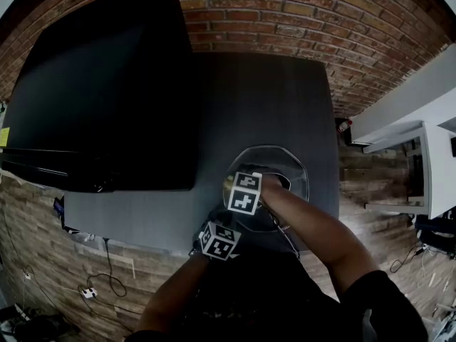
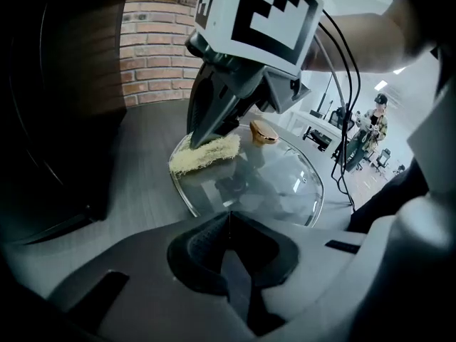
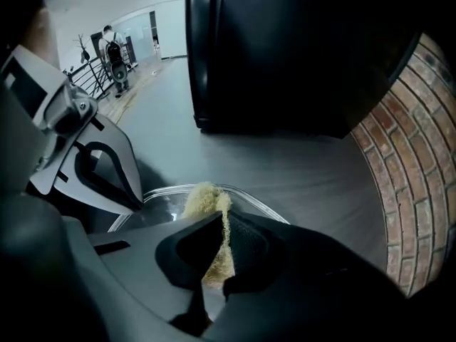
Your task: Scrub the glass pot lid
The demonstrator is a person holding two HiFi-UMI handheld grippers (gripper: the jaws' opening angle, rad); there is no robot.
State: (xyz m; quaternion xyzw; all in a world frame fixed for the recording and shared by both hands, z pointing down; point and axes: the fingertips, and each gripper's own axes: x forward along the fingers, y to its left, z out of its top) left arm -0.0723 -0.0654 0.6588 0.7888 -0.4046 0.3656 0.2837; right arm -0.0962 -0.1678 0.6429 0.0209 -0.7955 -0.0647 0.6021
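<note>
The clear glass pot lid (image 2: 263,184) lies on the dark grey table (image 1: 271,98). The right gripper (image 3: 222,223) clamps a yellow fibrous scrubber (image 2: 205,153) on the lid's left rim. The left gripper (image 2: 229,216), jaws together, sits at the near rim. Press firmly and sweep round the gold knob (image 2: 263,132).

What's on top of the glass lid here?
A yellowish scrub pad, clamped in the right gripper, rests on the glass pot lid near its rim, beside the gold knob. The pad's clamped part is hidden by the jaws.
</note>
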